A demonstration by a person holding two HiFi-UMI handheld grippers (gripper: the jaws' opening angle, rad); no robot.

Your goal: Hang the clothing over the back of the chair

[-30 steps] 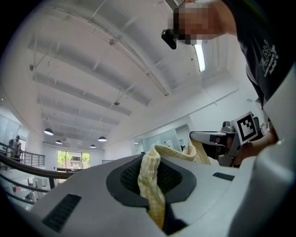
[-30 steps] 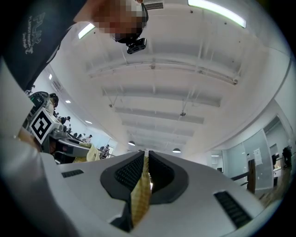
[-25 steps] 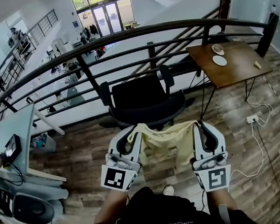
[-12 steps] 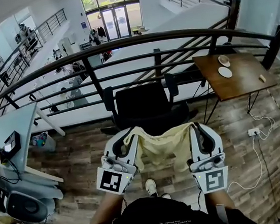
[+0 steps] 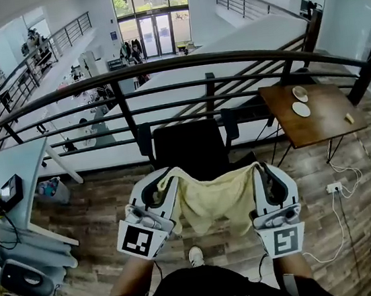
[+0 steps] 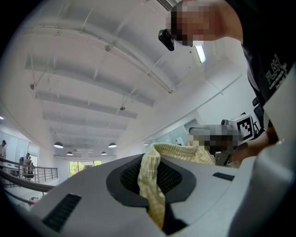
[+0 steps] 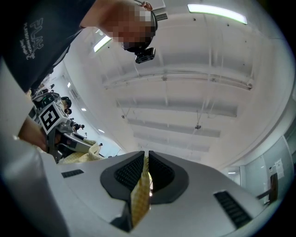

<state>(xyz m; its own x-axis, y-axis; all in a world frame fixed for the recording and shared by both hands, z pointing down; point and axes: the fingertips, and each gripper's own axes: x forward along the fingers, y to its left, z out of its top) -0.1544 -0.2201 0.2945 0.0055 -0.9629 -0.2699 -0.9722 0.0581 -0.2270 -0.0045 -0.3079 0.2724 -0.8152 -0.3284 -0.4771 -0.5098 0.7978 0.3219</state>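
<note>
A pale yellow garment [image 5: 216,201] hangs spread between my two grippers, just in front of a black office chair [image 5: 191,146] by the railing. My left gripper [image 5: 163,181] is shut on the garment's left edge; in the left gripper view the knit cloth [image 6: 152,183] is pinched between the dark pads. My right gripper [image 5: 262,171] is shut on the right edge, with a thin fold of cloth [image 7: 141,194] between its pads. Both grippers tilt upward toward the ceiling. The chair's seat is mostly hidden behind the cloth.
A black curved metal railing [image 5: 161,69] runs behind the chair, with an open lower floor beyond. A wooden side table [image 5: 313,110] with two small dishes stands at the right. A grey desk [image 5: 6,174] is at the left. A white cable and power strip [image 5: 333,189] lie on the wood floor.
Both grippers have risen and moved forward with the garment, closer to the chair. The cloth now covers more of the chair's seat.
</note>
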